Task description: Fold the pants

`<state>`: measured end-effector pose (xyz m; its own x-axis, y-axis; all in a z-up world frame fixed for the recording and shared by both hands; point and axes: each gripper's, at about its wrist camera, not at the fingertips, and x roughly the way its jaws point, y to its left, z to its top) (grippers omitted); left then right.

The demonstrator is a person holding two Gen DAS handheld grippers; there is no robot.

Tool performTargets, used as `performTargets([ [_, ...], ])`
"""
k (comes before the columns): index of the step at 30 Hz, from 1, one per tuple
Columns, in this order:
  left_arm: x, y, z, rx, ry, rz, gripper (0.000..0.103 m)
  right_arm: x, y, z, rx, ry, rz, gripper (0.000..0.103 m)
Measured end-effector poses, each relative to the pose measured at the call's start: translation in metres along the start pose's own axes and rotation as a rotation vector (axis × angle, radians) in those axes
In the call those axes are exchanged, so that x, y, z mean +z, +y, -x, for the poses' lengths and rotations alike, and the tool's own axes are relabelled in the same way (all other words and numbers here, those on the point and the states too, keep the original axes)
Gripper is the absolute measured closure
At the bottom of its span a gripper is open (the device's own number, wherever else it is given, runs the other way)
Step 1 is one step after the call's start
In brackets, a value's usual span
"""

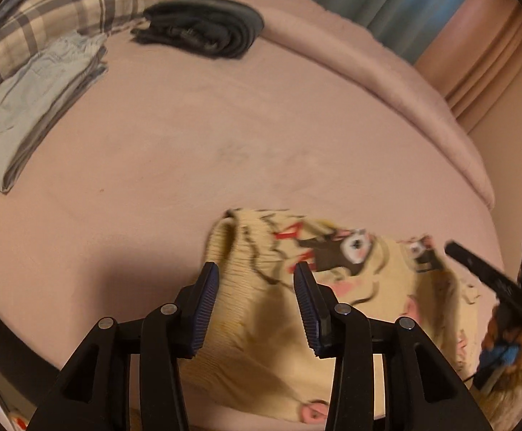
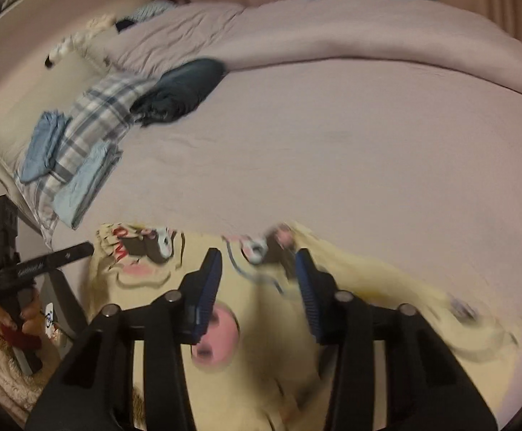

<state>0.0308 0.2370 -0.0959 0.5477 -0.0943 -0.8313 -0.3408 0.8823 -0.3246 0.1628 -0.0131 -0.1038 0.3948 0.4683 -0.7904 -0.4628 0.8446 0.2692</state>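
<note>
Both my left gripper (image 1: 257, 273) and right gripper (image 2: 259, 260) hover part-open, gripping nothing, above the yellow pants (image 1: 261, 341), which stretch crosswise beneath them.

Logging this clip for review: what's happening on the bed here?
A person holds a gripper in each hand over cream cartoon-print pants lying rumpled on the pink bed. The left gripper and right gripper both show a gap between their fingers. Folded clothes sit farther back.

We see a bed (image 1: 246, 136) with a pinkish sheet. On it lie the yellow printed pants (image 1: 350, 287), dark folded trousers (image 1: 203, 25), pale blue folded clothes (image 1: 27, 107) and a plaid pillow (image 1: 63, 10).
</note>
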Motion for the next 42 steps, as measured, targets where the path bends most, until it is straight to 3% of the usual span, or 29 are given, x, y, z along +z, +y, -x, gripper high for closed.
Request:
performTargets([
  [2, 0.002, 0.002, -0.013, -0.017, 0.031, 0.003, 0.061, 0.005, -0.001, -0.026, -0.059, 0.031, 0.015, 0.070],
  [4, 0.001, 0.007, -0.022, -0.019, 0.046, 0.018, 0.061, 0.003, -0.006, -0.041, -0.088, 0.067, 0.014, 0.090],
  [5, 0.001, 0.004, -0.025, -0.015, 0.049, 0.014, 0.061, 0.000, -0.010, -0.049, -0.103, 0.076, 0.007, 0.092],
  [8, 0.000, 0.004, -0.026, 0.016, 0.034, -0.014, 0.060, 0.000, -0.022, -0.055, -0.104, 0.049, -0.025, 0.094],
  [15, -0.008, 0.024, -0.011, -0.073, 0.065, 0.082, 0.060, -0.002, -0.034, -0.058, -0.078, -0.002, -0.137, 0.097],
  [20, -0.028, 0.028, 0.002, -0.087, 0.044, 0.141, 0.060, 0.006, -0.042, -0.057, -0.012, -0.030, -0.227, 0.098],
  [22, -0.033, 0.028, 0.007, -0.085, 0.047, 0.152, 0.060, 0.008, -0.043, -0.051, -0.015, -0.036, -0.260, 0.089],
  [25, -0.038, 0.024, 0.016, -0.081, 0.037, 0.144, 0.060, 0.011, -0.040, -0.028, -0.110, -0.080, -0.227, 0.089],
  [31, -0.049, 0.021, 0.024, -0.118, 0.039, 0.171, 0.059, -0.008, -0.019, 0.008, -0.069, -0.061, -0.144, 0.086],
  [34, -0.048, 0.025, 0.022, -0.139, 0.053, 0.231, 0.059, -0.017, -0.004, -0.006, -0.030, -0.019, -0.097, 0.078],
  [37, -0.047, 0.031, 0.030, -0.137, 0.031, 0.263, 0.059, -0.026, -0.002, -0.042, -0.090, 0.048, -0.081, 0.079],
  [39, -0.048, 0.034, 0.038, -0.136, 0.018, 0.273, 0.059, -0.025, -0.001, -0.050, -0.108, -0.028, -0.056, 0.079],
  [42, -0.052, 0.034, 0.048, -0.125, -0.012, 0.251, 0.058, -0.015, -0.009, -0.054, -0.086, -0.019, -0.121, 0.079],
])
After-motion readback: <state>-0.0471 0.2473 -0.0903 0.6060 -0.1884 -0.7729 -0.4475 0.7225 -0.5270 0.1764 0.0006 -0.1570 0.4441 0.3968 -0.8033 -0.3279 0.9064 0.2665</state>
